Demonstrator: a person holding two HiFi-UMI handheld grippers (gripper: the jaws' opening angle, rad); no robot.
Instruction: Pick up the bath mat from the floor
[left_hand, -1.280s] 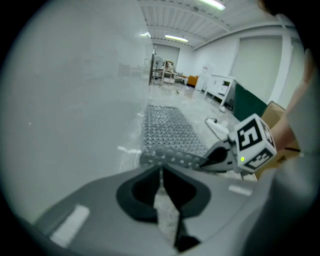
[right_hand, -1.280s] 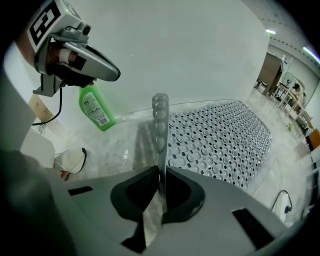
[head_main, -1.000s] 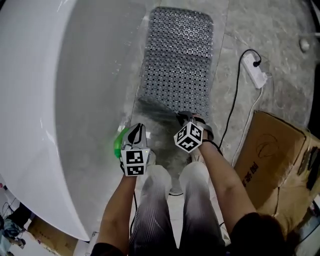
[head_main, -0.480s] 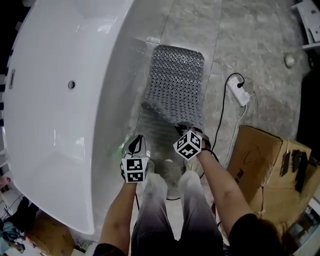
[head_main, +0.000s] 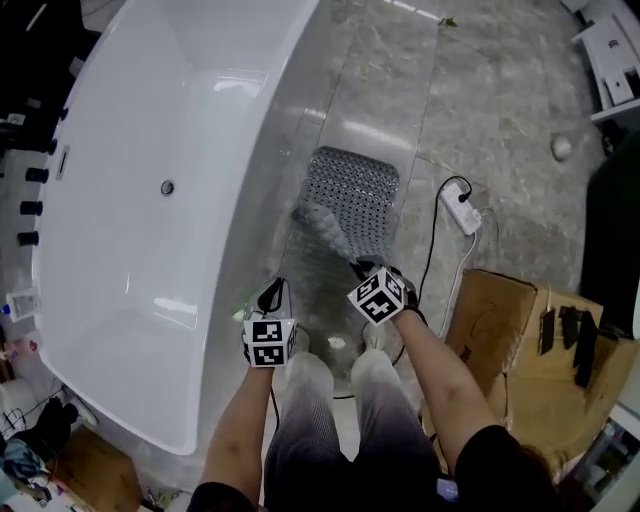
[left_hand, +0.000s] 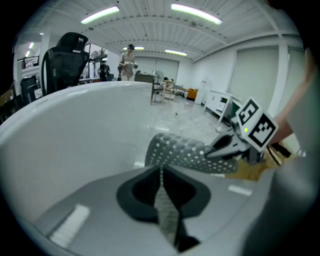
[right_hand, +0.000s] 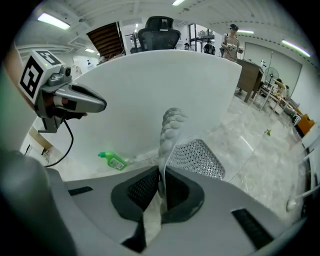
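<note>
The grey perforated bath mat (head_main: 352, 192) lies with its far end on the floor beside the tub, and its near end is lifted and curls up toward me. My left gripper (head_main: 271, 298) is shut on the mat's near left edge, and the thin edge (left_hand: 161, 176) shows pinched between its jaws. My right gripper (head_main: 359, 268) is shut on the near right edge, where the mat (right_hand: 196, 156) rises as a folded strip from the jaws. Each gripper shows in the other's view: the right gripper (left_hand: 226, 146) and the left gripper (right_hand: 82, 102).
A white bathtub (head_main: 150, 200) fills the left side. A green bottle (right_hand: 114, 160) lies on the floor at the tub's foot. A white power strip (head_main: 458, 208) with a black cable lies to the right of the mat. An open cardboard box (head_main: 512, 350) stands at the near right.
Both grippers have risen with the mat's near end, peeling more of it off the floor. The head view has pulled back, so the tub and floor look smaller.
</note>
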